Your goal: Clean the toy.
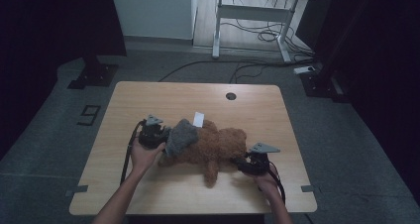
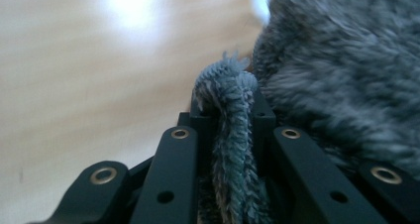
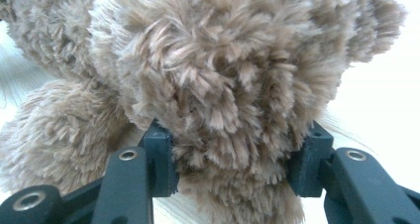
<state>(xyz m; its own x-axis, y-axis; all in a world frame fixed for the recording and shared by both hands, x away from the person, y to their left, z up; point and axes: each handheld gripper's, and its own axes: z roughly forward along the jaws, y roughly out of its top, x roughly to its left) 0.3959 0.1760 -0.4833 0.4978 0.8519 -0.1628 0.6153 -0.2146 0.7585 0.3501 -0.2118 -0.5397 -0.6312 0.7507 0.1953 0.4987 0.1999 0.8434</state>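
Now, bear (image 1: 214,145): long axis across the table; head toward right gripper (image 1: 246,163)
Left gripper (image 1: 159,135): jaws pinch grey garment (image 1: 180,136) (hem between them)
Right gripper: jaws clamped on head

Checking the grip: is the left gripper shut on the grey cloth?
Shut: the left gripper pinches a fold of the grey cloth between its jaws.

the wooden desk (image 1: 148,100) stands on a grey floor (image 1: 49,135) and has a round cable hole (image 1: 231,96) near its far edge. beyond it a white-framed table (image 1: 257,11) stands over loose cables (image 1: 257,35). a black stand base (image 1: 94,75) sits at far left.
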